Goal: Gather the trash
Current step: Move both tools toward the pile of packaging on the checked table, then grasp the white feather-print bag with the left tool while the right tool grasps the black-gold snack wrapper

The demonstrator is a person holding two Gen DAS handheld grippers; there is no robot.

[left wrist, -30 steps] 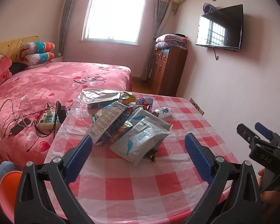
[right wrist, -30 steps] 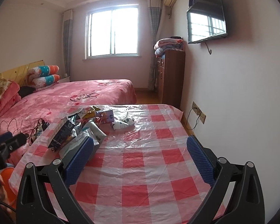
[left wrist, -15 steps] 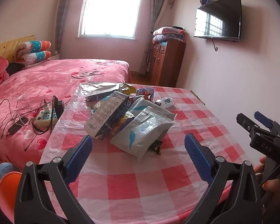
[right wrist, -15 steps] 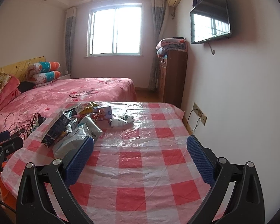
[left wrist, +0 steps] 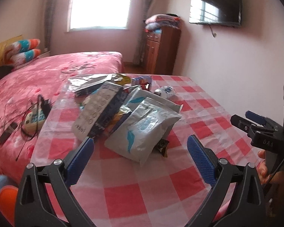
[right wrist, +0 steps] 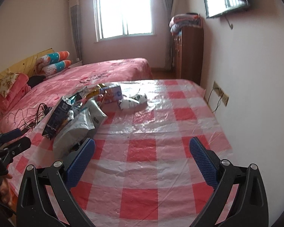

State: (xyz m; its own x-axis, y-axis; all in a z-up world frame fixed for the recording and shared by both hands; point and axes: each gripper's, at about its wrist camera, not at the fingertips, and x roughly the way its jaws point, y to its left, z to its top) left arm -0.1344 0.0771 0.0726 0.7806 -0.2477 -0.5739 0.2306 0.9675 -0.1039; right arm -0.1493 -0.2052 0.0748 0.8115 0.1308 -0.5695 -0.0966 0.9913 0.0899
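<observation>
At centre of the left wrist view: heap of empty wrappers on a checked table, nothing gripped.

Item: crumpled white-and-blue foil pouch (left wrist: 144, 126), nearest of the heap, long axis running from lower left to upper right, lying just beyond and between the spread jaws of the left gripper (left wrist: 140, 155). Adjoining: grey-and-black printed packet (left wrist: 96, 113), tilted, to its left. Support: red-and-white checked plastic tablecloth (left wrist: 134, 194). Right gripper (right wrist: 142, 157): jaws spread, over bare cloth, heap at its upper left; left gripper judged nearer.

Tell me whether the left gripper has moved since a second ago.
Yes. The left gripper has moved forward toward the white pouch, which now looks larger and nearer its fingers.
</observation>
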